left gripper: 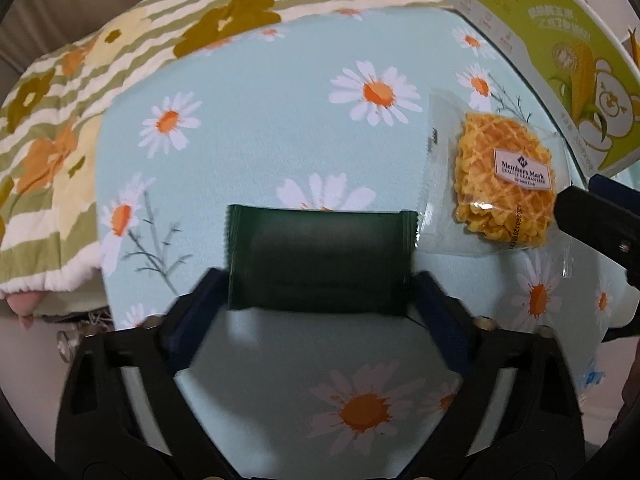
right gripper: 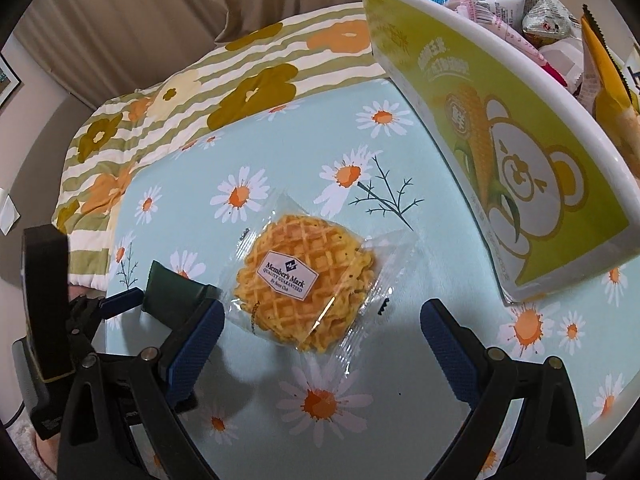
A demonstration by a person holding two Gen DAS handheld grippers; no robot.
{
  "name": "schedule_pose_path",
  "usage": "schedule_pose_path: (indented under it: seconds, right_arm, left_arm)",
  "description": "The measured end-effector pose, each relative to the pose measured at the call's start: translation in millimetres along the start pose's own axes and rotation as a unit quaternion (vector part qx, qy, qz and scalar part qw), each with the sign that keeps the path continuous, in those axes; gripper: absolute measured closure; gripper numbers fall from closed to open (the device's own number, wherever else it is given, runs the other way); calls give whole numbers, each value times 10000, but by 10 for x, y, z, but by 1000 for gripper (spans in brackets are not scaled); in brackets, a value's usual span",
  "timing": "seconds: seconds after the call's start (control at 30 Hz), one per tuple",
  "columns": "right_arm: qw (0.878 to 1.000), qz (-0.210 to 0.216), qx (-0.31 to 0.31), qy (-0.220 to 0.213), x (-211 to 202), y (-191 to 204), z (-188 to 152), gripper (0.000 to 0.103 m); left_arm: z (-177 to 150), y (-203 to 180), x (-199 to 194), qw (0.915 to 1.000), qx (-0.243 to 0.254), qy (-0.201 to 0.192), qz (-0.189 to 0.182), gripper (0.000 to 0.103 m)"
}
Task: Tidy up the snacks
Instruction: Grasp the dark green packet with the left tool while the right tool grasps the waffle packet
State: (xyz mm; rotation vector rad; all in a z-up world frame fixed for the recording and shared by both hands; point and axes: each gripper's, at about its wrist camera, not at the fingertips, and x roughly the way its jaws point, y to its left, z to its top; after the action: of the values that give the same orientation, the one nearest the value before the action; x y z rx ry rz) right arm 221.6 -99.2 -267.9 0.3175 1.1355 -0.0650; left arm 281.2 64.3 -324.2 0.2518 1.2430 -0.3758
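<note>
Snacks are mostly packed away already. The green box (right gripper: 500,128) with a bear and corn on it stands at the far right corner of the counter (right gripper: 440,208), and many wrapped snacks (right gripper: 520,12) fill it. Two snacks are left on the daisy cloth of the counter.

One is a dark green packet (left gripper: 320,260). It lies near the left edge of the counter. The left claw (left gripper: 320,292) has it between its two blue pads. The pads sit right at the packet's short sides, and the packet looks a little lifted at its near end. So the left claw seems to be holding the dark green packet, with its jaws partly closed around it.

The other is a waffle cookie (right gripper: 304,284) in a clear wrapper with a white label. It lies near the middle of the counter, just beside the green packet and a short way from the box. The right claw (right gripper: 322,328) hangs over it with its jaws wide. The left pad is just at the edge of the wrapper and the right pad is apart from it. It holds nothing yet.

So most of the job looks done. What is left is to put the green packet into the box, then grab the waffle cookie and put it in too. A striped flower blanket (right gripper: 180,112) lies past the far edge of the counter.
</note>
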Motion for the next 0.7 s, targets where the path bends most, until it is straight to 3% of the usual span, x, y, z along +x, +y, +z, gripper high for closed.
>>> schedule_pose_path:
  seconds: [0.03,0.3,0.7]
  right_arm:
    - [10000,3,4,20,20,12,2,5]
    - [9997,-173,4,155,232,137,-5,5]
    - [9980,-576,-256,25,514,301,66,5]
  left_arm:
    - [3,40,-13,10000,-3,-33,-20,27]
    - [14,203,-69,9993,-67,-123,-353,36]
    - [57,318,-195,9985,-154,-260,-462,36]
